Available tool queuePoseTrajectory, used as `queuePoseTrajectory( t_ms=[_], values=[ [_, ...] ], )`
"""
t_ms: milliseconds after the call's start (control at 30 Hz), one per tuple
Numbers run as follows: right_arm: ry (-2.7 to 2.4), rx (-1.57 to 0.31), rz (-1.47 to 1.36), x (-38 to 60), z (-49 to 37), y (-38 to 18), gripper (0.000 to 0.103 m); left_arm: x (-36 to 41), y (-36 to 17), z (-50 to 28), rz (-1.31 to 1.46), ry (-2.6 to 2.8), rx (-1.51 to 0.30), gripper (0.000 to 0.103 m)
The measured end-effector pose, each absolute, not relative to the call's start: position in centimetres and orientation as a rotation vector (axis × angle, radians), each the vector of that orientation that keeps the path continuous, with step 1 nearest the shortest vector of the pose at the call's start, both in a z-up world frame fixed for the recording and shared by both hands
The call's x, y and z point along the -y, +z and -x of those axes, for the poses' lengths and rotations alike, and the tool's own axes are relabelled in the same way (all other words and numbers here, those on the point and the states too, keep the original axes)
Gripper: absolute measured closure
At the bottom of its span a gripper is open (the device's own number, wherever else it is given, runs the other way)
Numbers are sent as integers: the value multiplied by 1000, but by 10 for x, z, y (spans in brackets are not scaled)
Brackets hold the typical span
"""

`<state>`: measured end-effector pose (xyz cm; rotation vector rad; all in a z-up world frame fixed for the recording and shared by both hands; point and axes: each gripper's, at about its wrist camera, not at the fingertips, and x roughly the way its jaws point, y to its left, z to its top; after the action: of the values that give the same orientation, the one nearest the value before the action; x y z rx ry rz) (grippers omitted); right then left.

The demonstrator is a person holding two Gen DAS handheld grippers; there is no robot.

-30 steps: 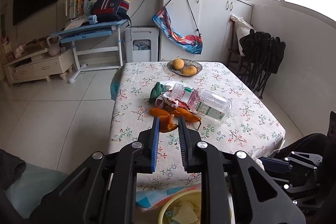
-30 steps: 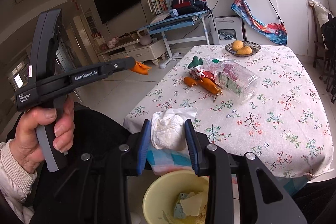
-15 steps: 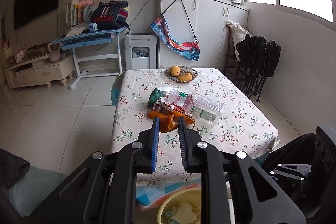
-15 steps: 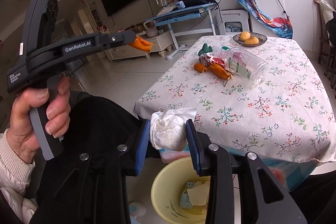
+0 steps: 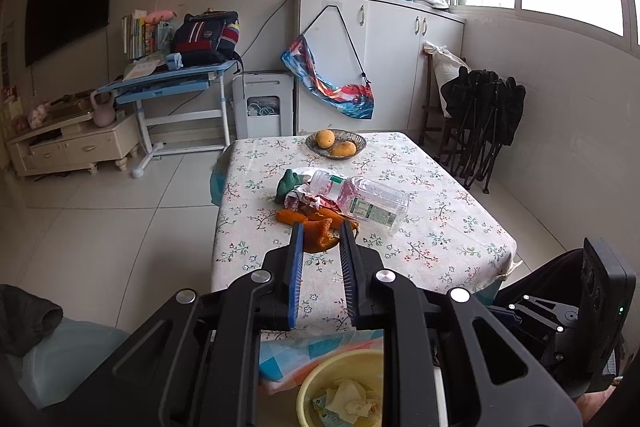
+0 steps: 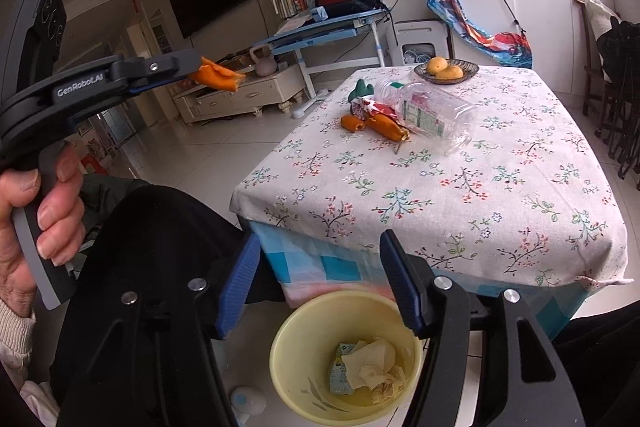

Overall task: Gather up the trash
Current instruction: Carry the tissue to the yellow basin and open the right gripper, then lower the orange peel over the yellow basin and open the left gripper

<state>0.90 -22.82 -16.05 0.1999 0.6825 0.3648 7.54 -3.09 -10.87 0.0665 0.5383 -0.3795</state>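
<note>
My right gripper (image 6: 320, 279) hangs over the yellow bin (image 6: 288, 383), jaws opening with nothing between them; crumpled tissue (image 6: 374, 367) lies inside. My left gripper (image 5: 319, 243) pinches orange peel (image 6: 216, 75), off to the side. Releasing there, I'd likely drop it on the floor.

A cream tablecloth (image 6: 460, 179) printed with small red, blue and green floral sprigs fills the centre-right of the right-wrist view, over a blue-and-white checked underlayer (image 6: 332, 259). Bright orange peel pieces (image 6: 376, 125) lie on it beside a clear plastic bottle (image 6: 432, 115) with a green-and-white label. At bottom centre sits a pale yellow round bin (image 6: 292, 355).
</note>
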Motion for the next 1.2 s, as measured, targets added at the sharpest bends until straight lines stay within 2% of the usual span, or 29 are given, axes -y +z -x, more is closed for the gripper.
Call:
queuePoseTrajectory(
  t_ms=[533, 1200],
  values=[
    [171, -577, -258, 264, -6, -156, 35, 49, -137, -44, -120, -456, -614, 86],
    [139, -557, -268, 271, -6, -157, 34, 81, -176, -32, -211, -574, -743, 85]
  ],
)
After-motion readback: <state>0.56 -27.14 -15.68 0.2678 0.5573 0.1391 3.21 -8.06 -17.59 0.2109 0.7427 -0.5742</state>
